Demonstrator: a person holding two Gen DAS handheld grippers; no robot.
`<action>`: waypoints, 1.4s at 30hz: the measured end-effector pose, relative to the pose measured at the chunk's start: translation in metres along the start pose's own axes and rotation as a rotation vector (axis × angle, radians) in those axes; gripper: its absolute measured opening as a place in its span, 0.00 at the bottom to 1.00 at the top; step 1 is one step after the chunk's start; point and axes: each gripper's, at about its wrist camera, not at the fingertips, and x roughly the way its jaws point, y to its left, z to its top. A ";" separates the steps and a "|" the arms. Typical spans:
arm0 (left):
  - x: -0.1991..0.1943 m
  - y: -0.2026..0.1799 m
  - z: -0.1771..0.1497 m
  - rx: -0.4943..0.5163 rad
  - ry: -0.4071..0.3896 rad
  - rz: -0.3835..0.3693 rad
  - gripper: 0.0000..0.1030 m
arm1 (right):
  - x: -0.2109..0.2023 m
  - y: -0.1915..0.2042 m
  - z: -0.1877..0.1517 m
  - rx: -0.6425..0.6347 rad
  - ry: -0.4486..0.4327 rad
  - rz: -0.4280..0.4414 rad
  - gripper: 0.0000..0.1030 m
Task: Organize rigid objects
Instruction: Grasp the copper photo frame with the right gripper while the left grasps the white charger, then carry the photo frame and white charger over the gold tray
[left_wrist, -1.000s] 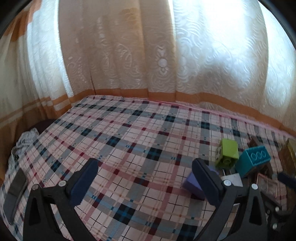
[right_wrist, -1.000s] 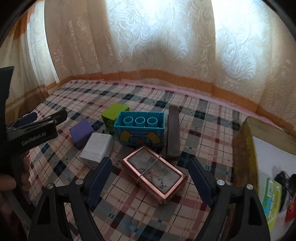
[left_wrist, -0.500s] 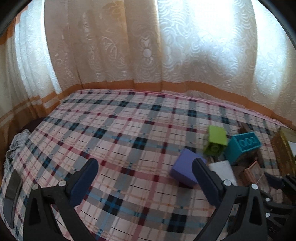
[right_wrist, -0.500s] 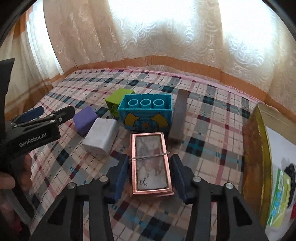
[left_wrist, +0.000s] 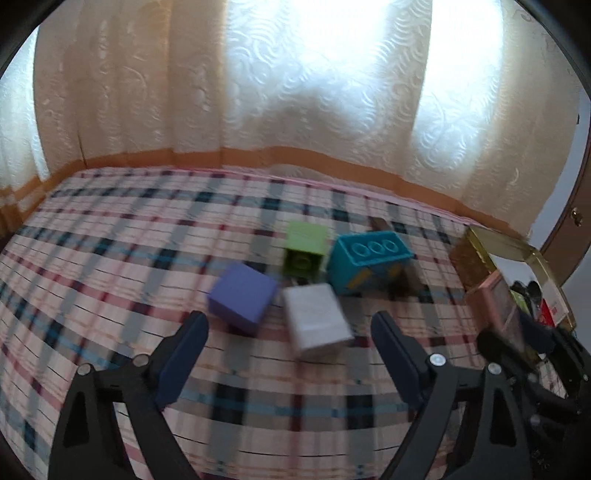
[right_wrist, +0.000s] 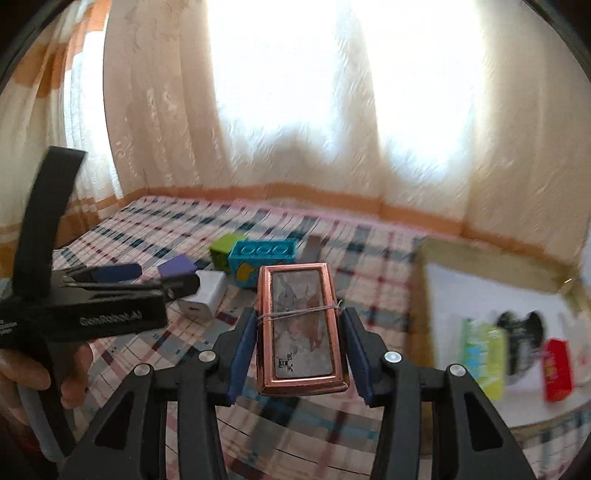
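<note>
Above plaid cloth (right_wrist: 369, 258), copper box (right_wrist: 301, 325) between right tool (right_wrist: 300, 354) pads.

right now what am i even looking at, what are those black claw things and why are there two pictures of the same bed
No robot here: a person holds a two-finger clamp tool in each hand, and each tool carries a wide-angle camera looking along its fingers. So the two pictures show the same scene from two places.

The right gripper is clamped on a copper-rimmed flat case with a rubber band round it, lifted off the cloth.

The left gripper holds nothing; its jaws are closing, aimed towards a white block and a purple cube.

Also on the plaid cloth: a green block, a teal toy brick and, at the right, a gold-edged box with small items inside.
</note>
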 end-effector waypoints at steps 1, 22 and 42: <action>0.003 -0.005 -0.002 0.011 0.012 -0.002 0.88 | -0.006 0.000 0.000 -0.010 -0.025 -0.023 0.48; 0.044 -0.026 0.006 -0.014 0.094 0.111 0.35 | -0.010 -0.032 0.008 0.111 -0.047 -0.015 0.48; -0.023 -0.038 -0.009 -0.083 -0.242 0.032 0.35 | -0.040 -0.046 0.014 0.138 -0.201 -0.034 0.48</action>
